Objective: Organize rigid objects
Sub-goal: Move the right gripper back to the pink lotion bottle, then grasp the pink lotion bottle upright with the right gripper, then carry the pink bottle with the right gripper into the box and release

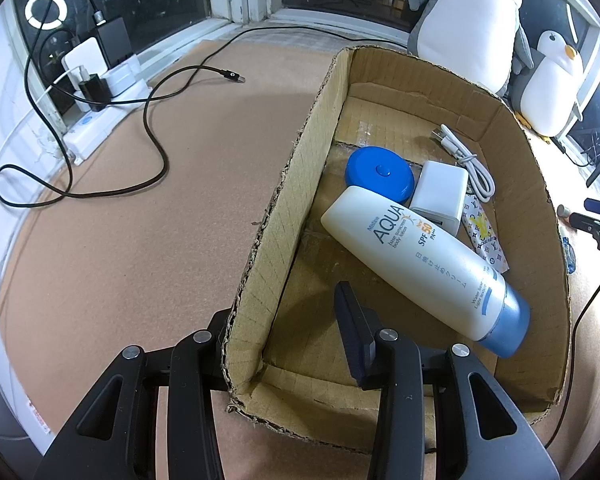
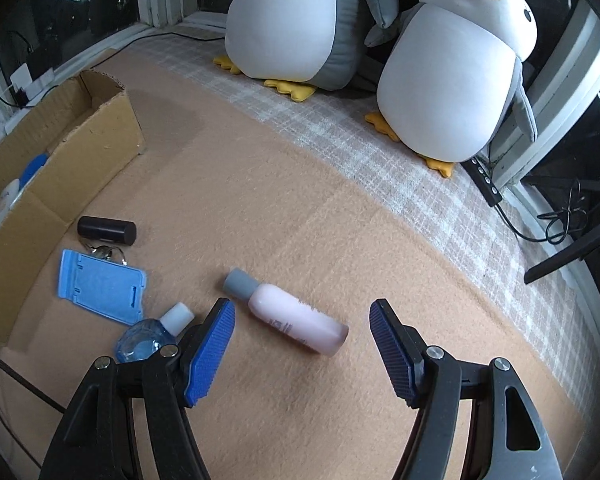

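Left gripper (image 1: 288,320): jaws straddle the near left wall of the cardboard box (image 1: 284,216), one finger outside, one inside; closed as far as the wall lets them, gripping the wall.
Right gripper (image 2: 302,344): jaws wide, nothing between the pads; hovers just over the mat, pointing steeply down.
Pink bottle (image 2: 290,322): lies on its side on the tan mat (image 2: 340,220), grey cap toward the upper left; sits just ahead of the gap between the right gripper's pads, not touched.
Box contents: sunscreen tube (image 1: 424,268) lying diagonally, blue round case (image 1: 380,172), white charger (image 1: 440,196), coiled white cable (image 1: 464,160), patterned flat packet (image 1: 484,236).
Loose items on mat, left of the pink bottle: small blue bottle (image 2: 152,336) just beside the left pad, blue flat card holder (image 2: 100,284) with keys (image 2: 104,252) at its top edge, black cylinder (image 2: 106,230) near the box wall.
Background: two plush penguins (image 2: 456,80) by the window.
Left of box: black cable (image 1: 152,128) looping across the mat, power strip (image 1: 100,92) by the window.
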Demonstrator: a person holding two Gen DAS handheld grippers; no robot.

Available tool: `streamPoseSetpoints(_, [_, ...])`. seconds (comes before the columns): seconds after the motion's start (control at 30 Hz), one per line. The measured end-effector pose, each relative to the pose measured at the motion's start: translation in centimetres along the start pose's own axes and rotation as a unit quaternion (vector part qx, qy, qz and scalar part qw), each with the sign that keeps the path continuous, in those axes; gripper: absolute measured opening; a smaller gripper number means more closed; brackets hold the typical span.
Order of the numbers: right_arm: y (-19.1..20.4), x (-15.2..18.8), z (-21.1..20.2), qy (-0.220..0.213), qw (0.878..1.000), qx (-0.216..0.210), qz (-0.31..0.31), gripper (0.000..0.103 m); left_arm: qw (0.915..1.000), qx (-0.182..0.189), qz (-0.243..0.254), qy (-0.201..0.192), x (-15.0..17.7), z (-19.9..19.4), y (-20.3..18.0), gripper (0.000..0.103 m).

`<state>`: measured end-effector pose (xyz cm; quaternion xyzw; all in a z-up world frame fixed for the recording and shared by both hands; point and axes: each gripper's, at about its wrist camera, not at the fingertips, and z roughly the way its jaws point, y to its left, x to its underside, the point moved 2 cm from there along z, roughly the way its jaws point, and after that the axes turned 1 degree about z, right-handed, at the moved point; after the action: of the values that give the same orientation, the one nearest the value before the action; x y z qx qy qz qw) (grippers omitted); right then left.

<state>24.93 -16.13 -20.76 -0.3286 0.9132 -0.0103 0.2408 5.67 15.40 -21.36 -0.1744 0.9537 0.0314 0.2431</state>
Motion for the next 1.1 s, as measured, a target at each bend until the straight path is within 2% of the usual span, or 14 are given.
streamPoseSetpoints(0.17, [0.2,-0.7,1.2,0.011,1.0,-0.001,-0.018,0.058,1.0,0.0,0.0,0.0,0.0,0.0,0.0,0.04])
streamPoseSetpoints(0.47, [0.3,-1.3,1.9,0.025,0.999,-0.032,-0.007,0.026,1.0,0.0,0.0,0.0,0.0,0.0,0.0,0.04])
streamPoseSetpoints(0.6, [0.3,-1.3,1.8,0.03,0.999,-0.041,0.002,0.018,1.0,0.0,0.0,0.0,0.0,0.0,0.0,0.04])
streamPoseSetpoints(0.8, [-0.1,-0.8,1.4,0.027,0.998,-0.051,0.035,0.018,1.0,0.0,0.0,0.0,0.0,0.0,0.0,0.04])
streamPoseSetpoints(1.1, [0.6,-1.4,-2.6,-0.016,0.994,-0.077,0.074,0.018,1.0,0.0,0.001,-0.001,0.0,0.0,0.0,0.039])
